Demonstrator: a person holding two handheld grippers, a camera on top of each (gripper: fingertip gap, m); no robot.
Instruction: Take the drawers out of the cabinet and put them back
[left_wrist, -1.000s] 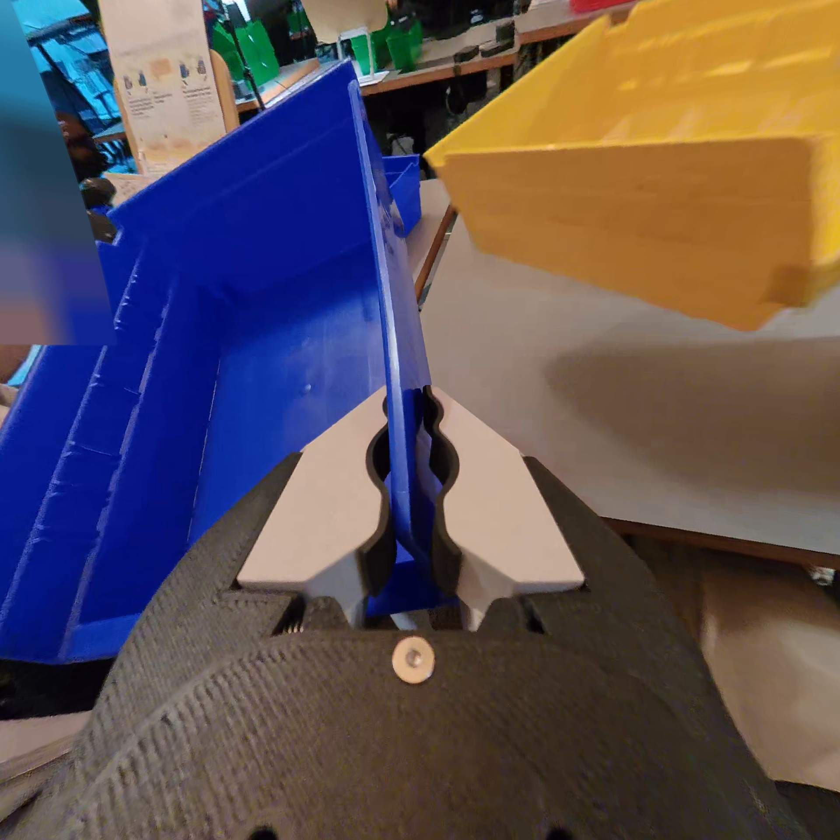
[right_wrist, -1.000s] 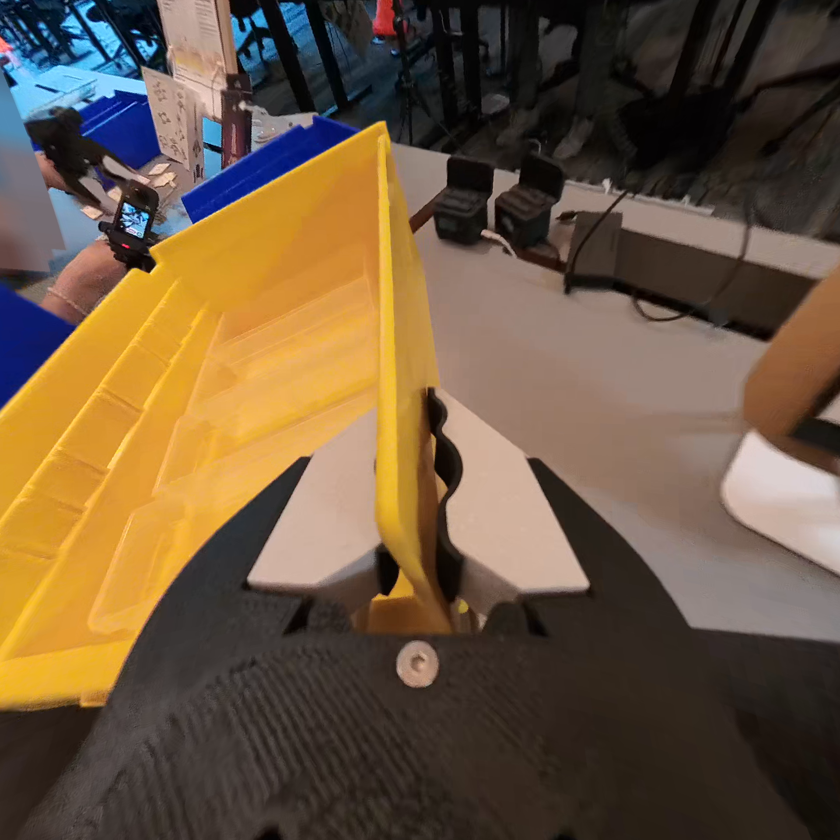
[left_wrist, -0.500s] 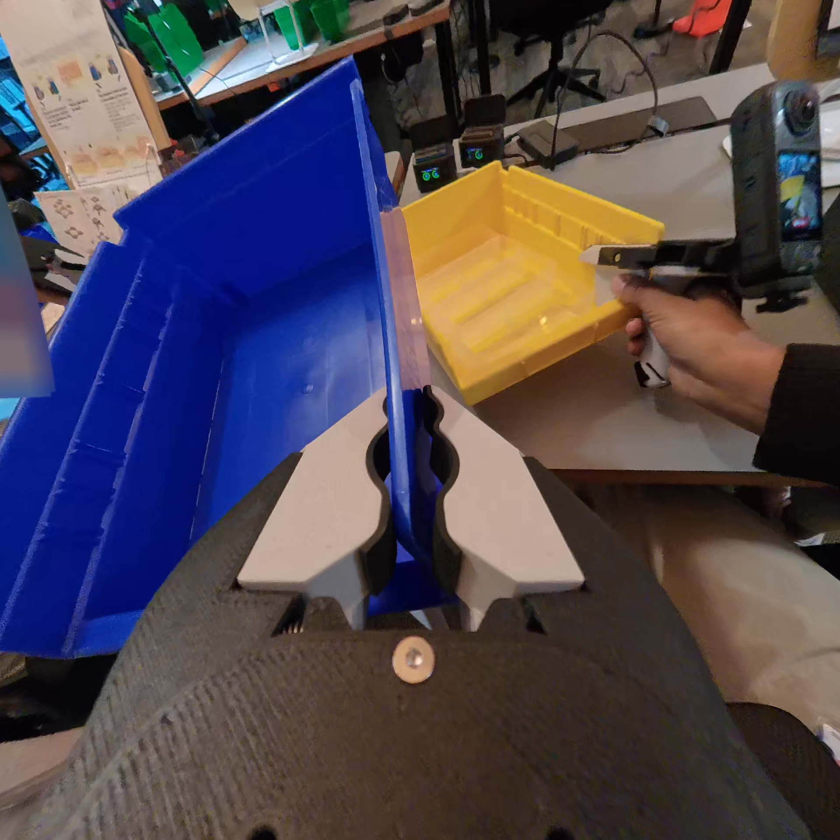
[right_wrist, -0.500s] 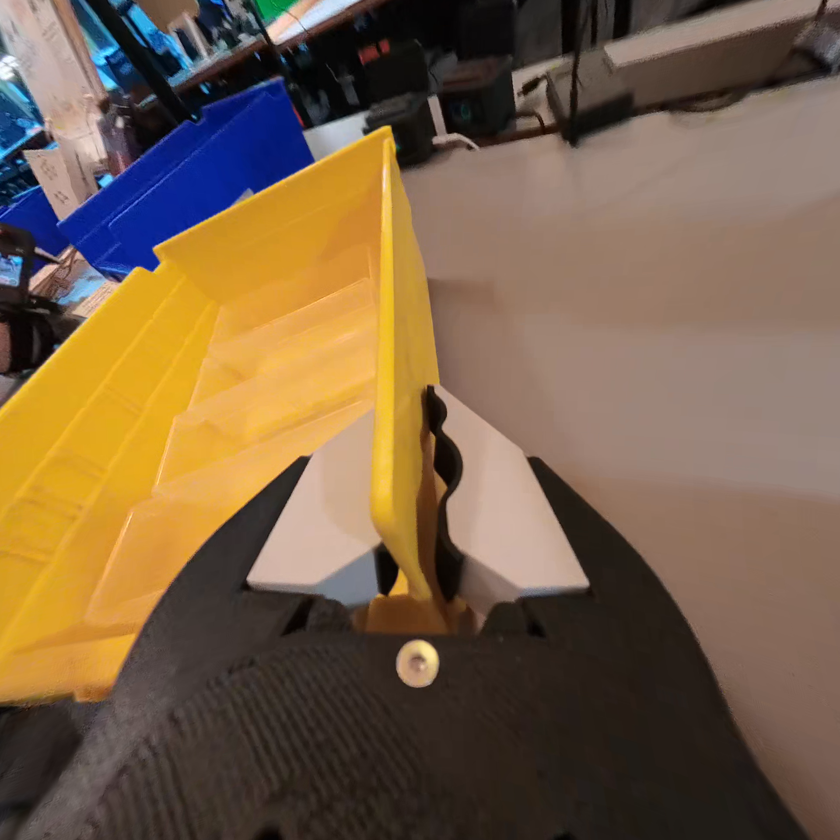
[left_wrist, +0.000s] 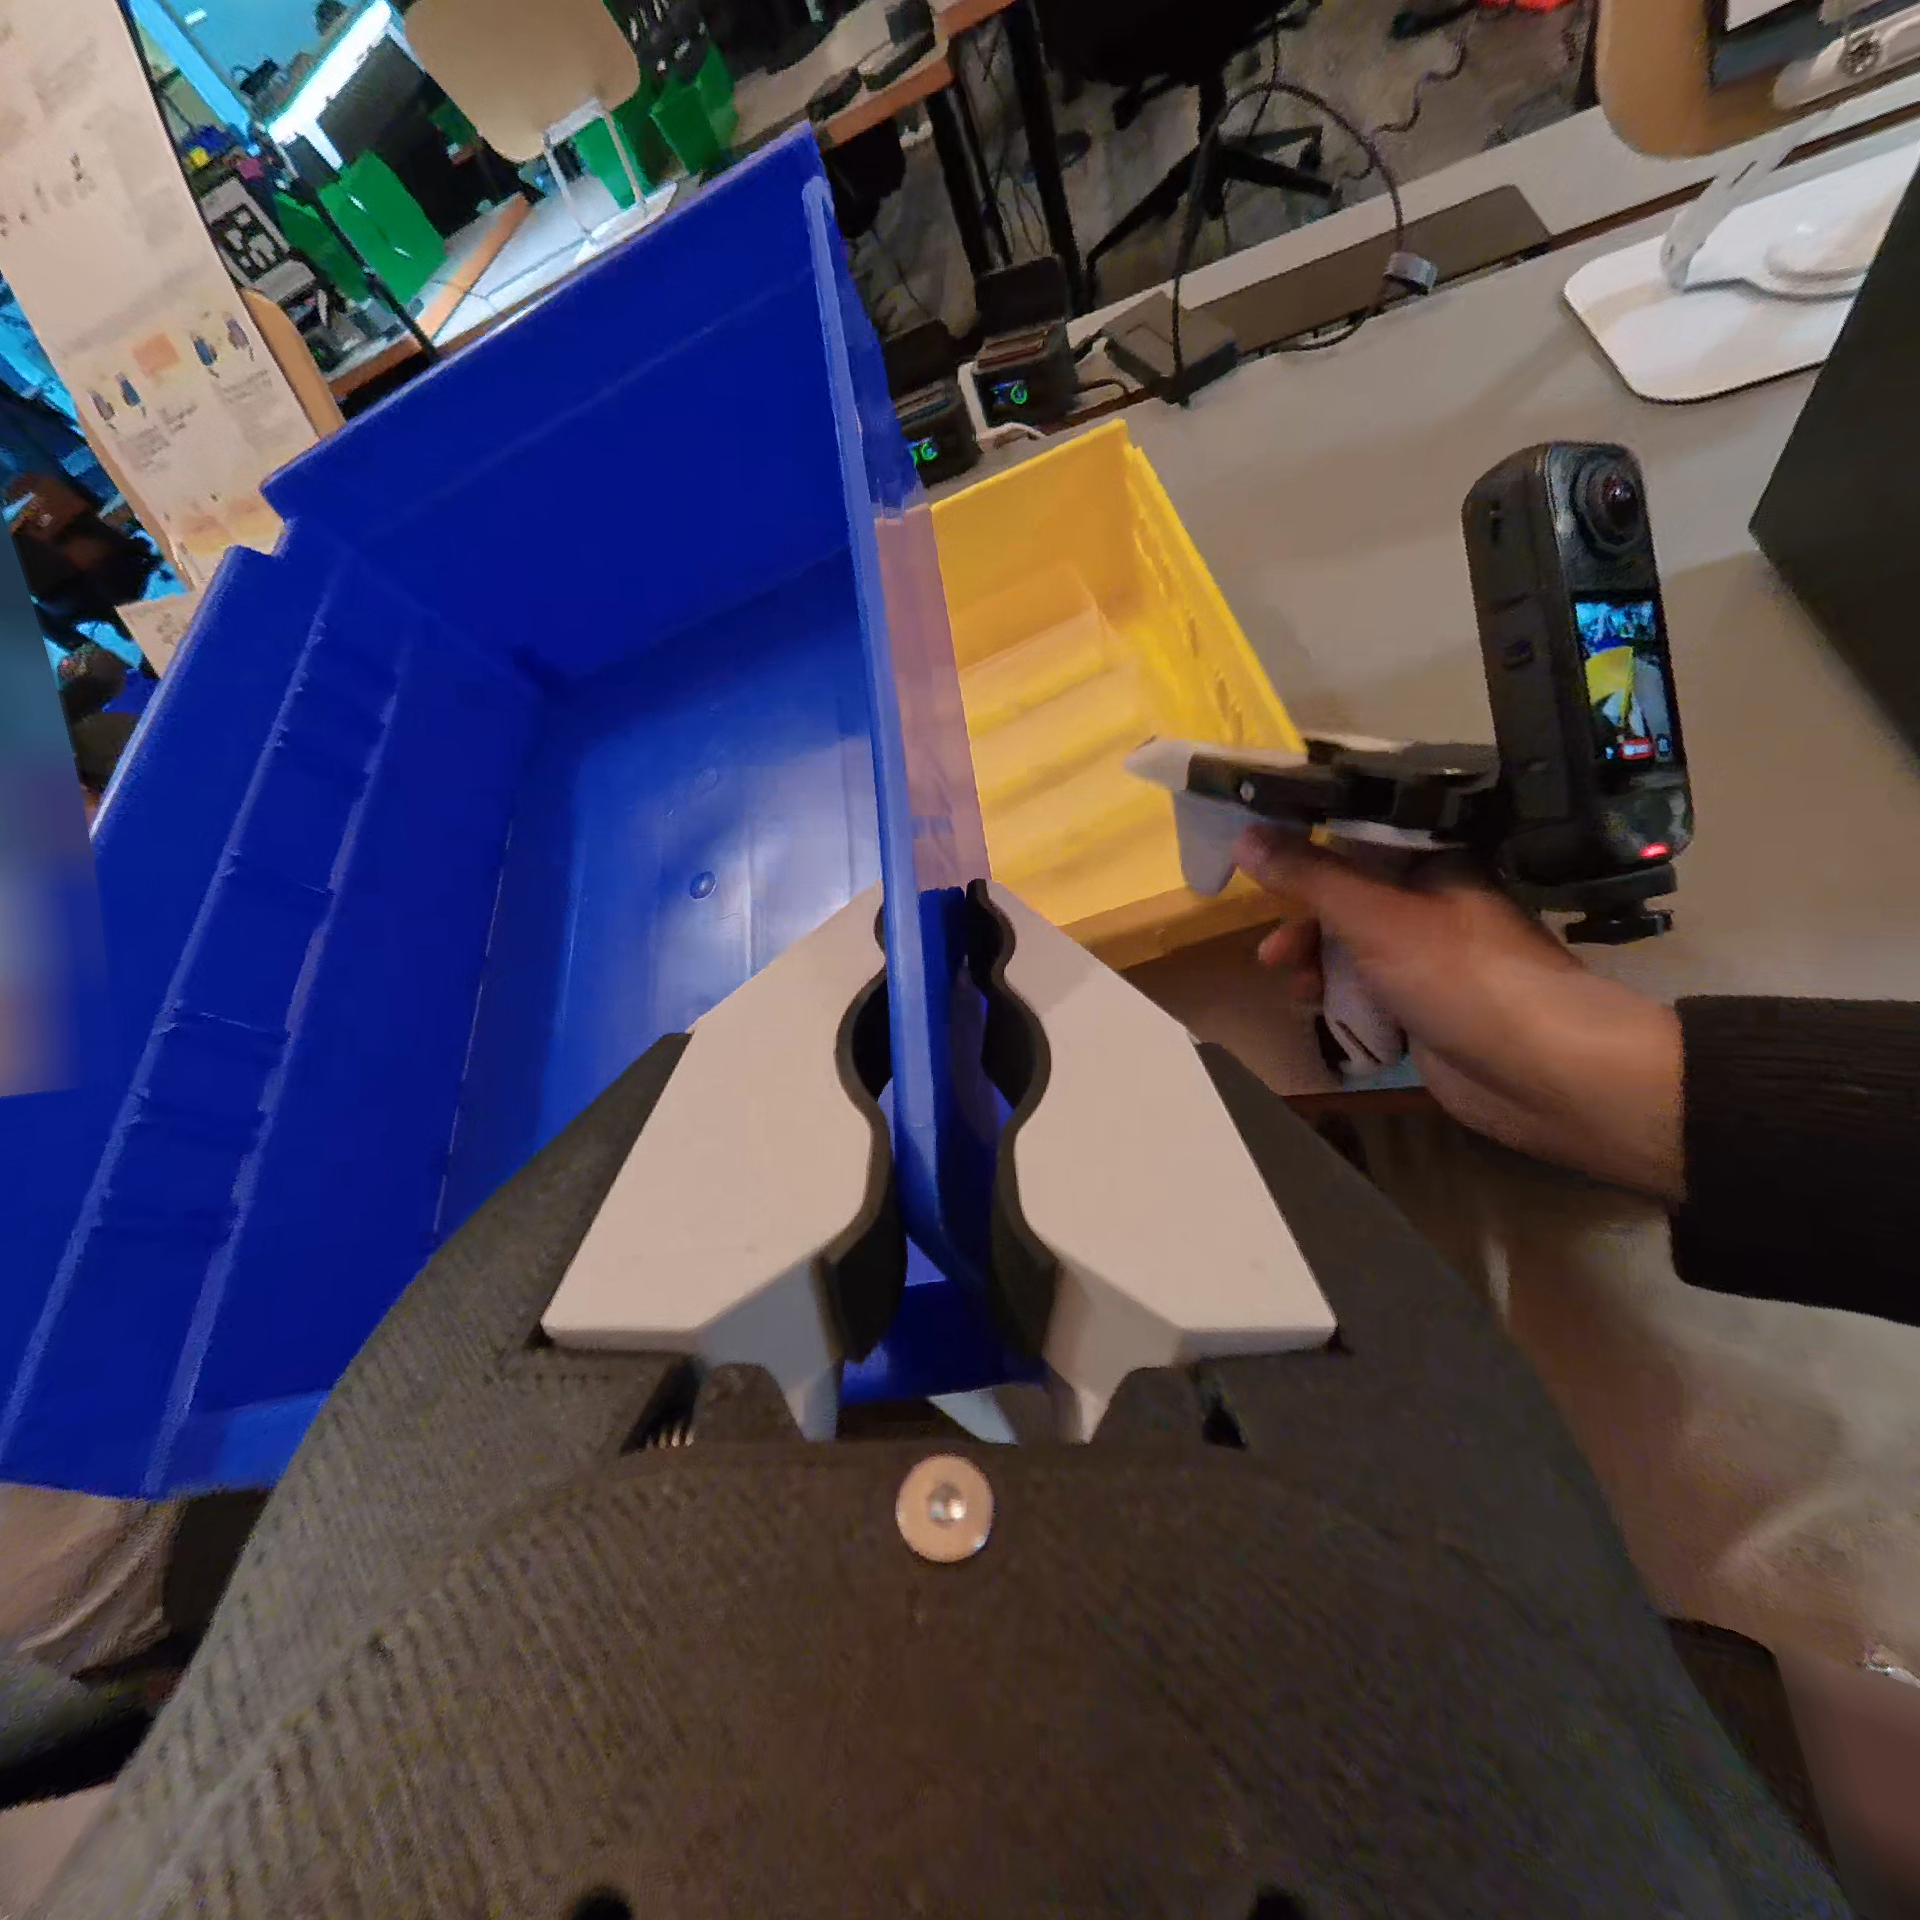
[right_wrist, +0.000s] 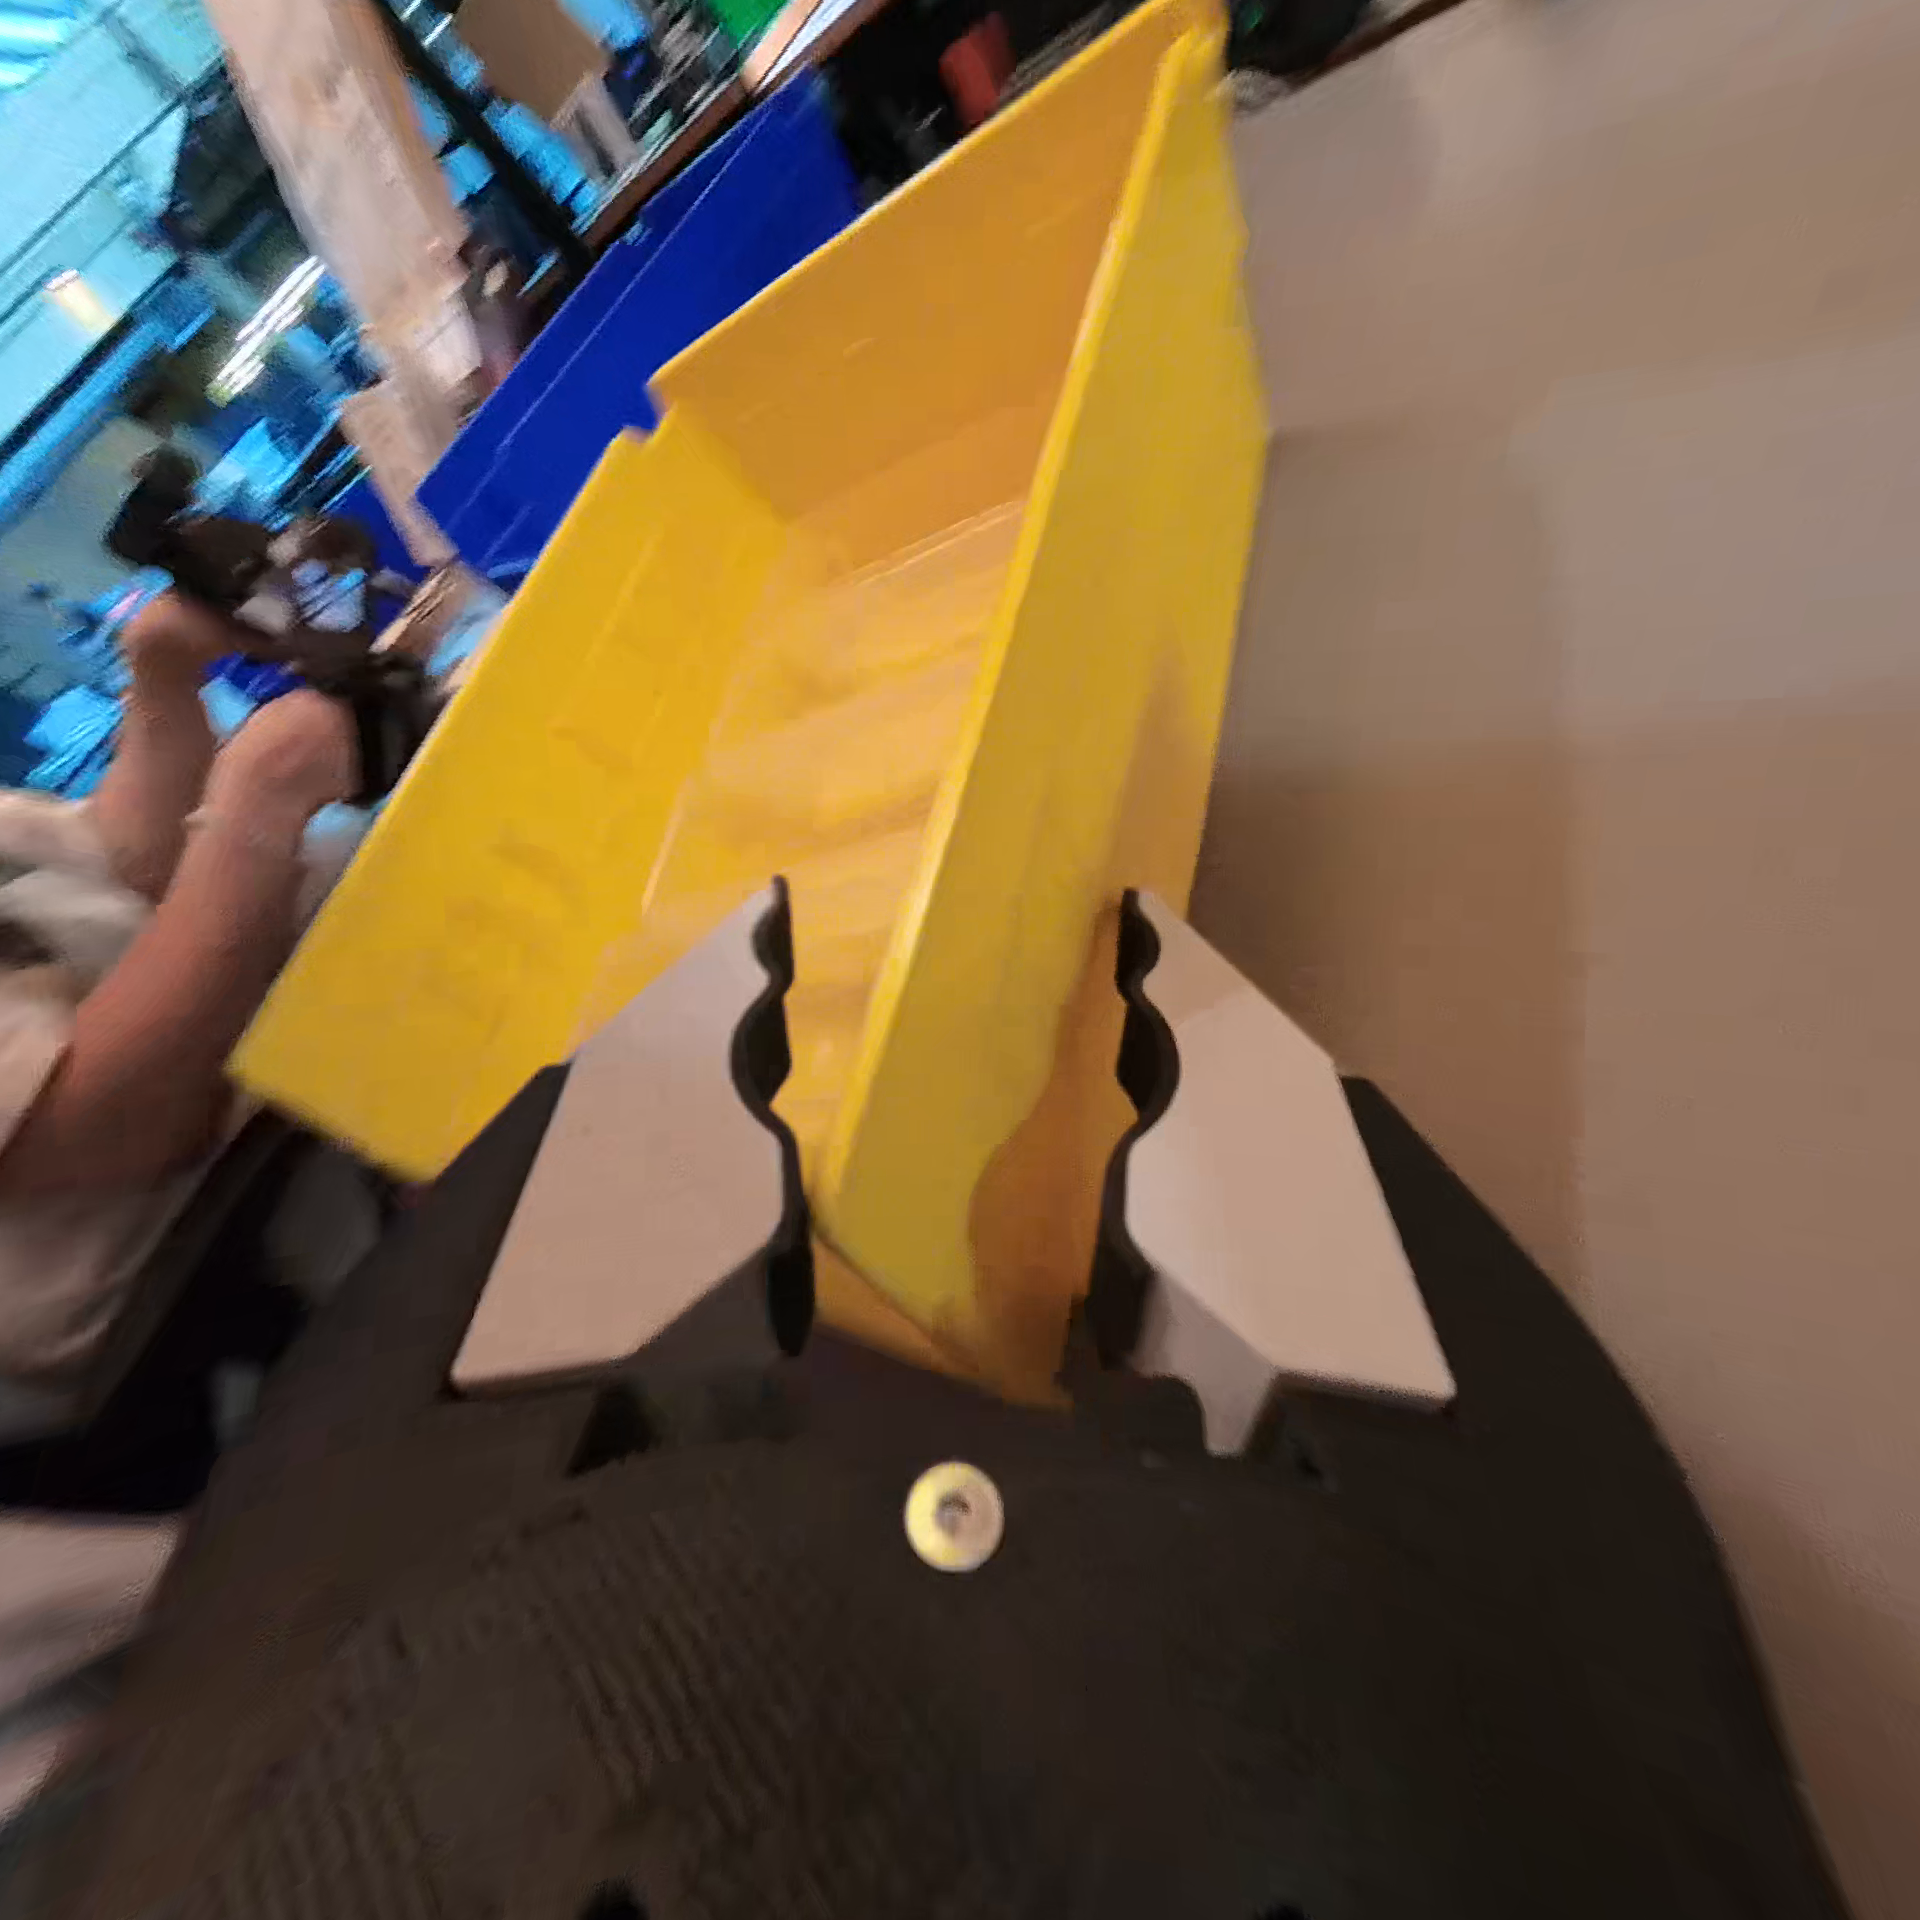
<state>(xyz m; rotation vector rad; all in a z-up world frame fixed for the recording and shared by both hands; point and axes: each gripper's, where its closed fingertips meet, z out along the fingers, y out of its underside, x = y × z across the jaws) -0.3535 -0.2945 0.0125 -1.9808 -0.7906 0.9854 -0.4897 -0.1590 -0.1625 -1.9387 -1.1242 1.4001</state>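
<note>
left gripper: left gripper (left_wrist: 927, 1049) is clamped on the right side wall of the deep blue plastic bin-style drawer (left_wrist: 540, 790); wall runs straight between the pads, firm hold.
blue drawer: held up off the pale grey worktop (left_wrist: 1351, 540), left of the yellow drawer, empty inside.
right gripper: right gripper (right_wrist: 951, 1132) is spread wide, both pads clear of the wall they straddle; holding nothing.
yellow drawer: shallow yellow plastic drawer (right_wrist: 831, 665) sits on the worktop near its front edge, its right wall between the spread fingers; looks set down and let go.
cabinet: black box edge (left_wrist: 1860, 582) right of the yellow drawer, may be the cabinet, cannot tell.
right hand: hand (left_wrist: 1455, 997) on the grip, beside the yellow drawer's near corner.
done: both drawers out; yellow one parked.
left: by my read, set the blue drawer down beside the yellow drawer, then slide both back in.
progress: roughly the halfway mark, judged from layout only.
</note>
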